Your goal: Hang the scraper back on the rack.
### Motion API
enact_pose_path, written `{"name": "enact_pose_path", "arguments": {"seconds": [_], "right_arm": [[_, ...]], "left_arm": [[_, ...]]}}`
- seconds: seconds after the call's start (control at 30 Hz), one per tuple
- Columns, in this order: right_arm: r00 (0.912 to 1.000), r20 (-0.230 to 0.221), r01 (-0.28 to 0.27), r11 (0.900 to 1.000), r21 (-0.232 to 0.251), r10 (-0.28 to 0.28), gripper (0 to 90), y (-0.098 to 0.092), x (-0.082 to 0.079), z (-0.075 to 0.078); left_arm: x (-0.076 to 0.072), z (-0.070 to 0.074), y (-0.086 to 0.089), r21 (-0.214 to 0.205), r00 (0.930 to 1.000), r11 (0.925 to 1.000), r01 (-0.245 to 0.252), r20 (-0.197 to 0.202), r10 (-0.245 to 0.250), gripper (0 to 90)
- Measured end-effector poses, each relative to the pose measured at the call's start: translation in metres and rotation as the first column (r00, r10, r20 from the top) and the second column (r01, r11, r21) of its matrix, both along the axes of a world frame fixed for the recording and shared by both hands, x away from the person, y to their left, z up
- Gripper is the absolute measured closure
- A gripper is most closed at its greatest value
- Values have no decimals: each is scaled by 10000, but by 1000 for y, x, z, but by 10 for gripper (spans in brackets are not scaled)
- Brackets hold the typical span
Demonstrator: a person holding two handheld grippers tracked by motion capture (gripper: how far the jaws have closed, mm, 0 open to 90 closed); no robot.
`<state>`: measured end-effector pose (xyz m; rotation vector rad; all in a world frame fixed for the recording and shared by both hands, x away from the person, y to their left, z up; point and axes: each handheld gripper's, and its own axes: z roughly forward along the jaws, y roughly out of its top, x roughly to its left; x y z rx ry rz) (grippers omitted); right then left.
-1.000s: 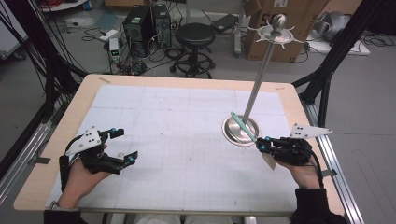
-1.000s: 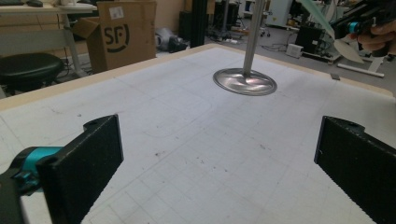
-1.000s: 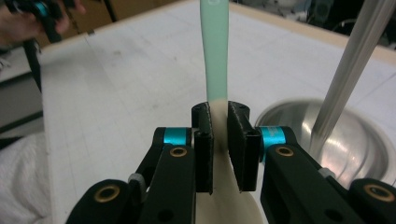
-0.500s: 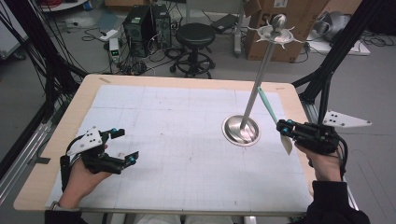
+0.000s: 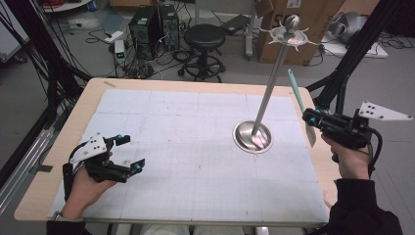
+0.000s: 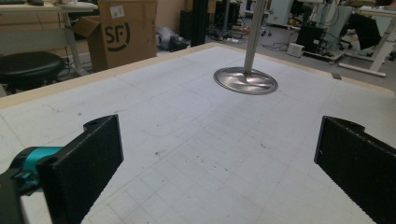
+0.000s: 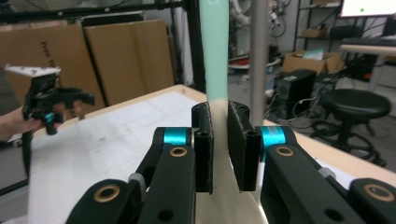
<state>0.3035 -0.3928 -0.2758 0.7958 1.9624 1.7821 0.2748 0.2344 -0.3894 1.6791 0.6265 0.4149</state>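
The right gripper [image 5: 313, 119], raised past the table's [image 5: 58, 147] right edge, is clamped on a spatula [image 5: 299, 98] with a mint-green handle and a pale blade, held almost upright just beside the leaning metal stand [image 5: 271, 83]. In the right gripper view the handle's top is cut off. The left gripper [image 5: 128, 152] rests spread wide on the white mat [image 5: 195, 147], holding nothing.

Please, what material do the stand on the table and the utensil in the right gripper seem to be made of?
The stand looks like polished metal, probably steel: its round base and pole give bright reflections. The utensil held in the right gripper looks like matte plastic or silicone, with a mint-green handle and a cream blade, and no shine; which of the two I cannot tell.
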Motion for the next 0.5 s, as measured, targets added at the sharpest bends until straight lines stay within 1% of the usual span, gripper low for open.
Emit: {"name": "enact_pose_path", "arguments": {"seconds": [0.07,0.13,0.2,0.4,0.5], "right_arm": [[9997,157,167,9998,148,-170,813,-3,1,3],[9995,201,239,9990,389,-247,813,-7,1,7],[9987,292,393,9983,430,-406,813,-10,2,11],[9967,574,516,9947,894,-569,813,-17,3,21],[9952,704,608,9929,1020,-682,813,-21,4,26]], "left_arm": [[0,0,0,4,10000,10000,-14,-9,14,17],[1,0,1,28,10000,10000,-11,-6,11,17],[0,-1,1,18,10000,10000,-23,-28,23,17],[-1,-1,2,-4,10000,10000,-62,-27,62,17],[-1,-1,3,-27,9999,9999,-104,-26,104,17]]}}
